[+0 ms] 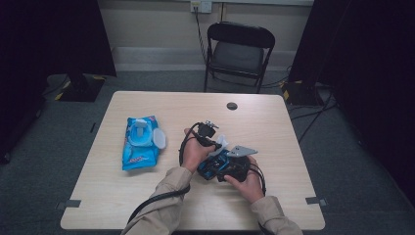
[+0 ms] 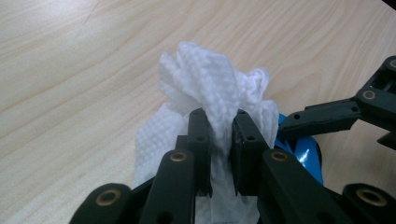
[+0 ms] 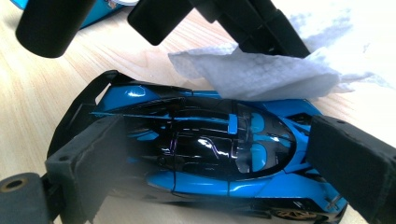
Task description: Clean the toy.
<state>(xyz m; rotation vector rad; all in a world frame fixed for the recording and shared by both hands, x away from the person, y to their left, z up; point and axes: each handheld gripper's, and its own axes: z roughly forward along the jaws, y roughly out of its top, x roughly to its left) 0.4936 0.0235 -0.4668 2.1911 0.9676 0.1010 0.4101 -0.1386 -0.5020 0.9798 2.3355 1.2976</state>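
High view
- Work in hand: a blue toy car is being wiped with a white wipe, near the middle of the table.
- Left tongs: just behind the car, nose toward it, the wipe hanging between them and the car's far end.
- Right tongs: at the car itself, nearer to the person.
- Nearby: a blue wipe pack lies well apart to the left, lid flipped up.

Left gripper view
- Left tongs: drawn close together and clamped on the bunched wipe, which stands up past their tips.
- What lies ahead: the car shows as a sliver of blue just right of the tips, so the wiping stroke likely runs that way.

Right gripper view
- Right tongs: pads pressed on both ends of the car, gripping it along its long axis.
- Wipe: rests on the car's far flank by the roof; my guess is the stroke must sweep along the car's length.
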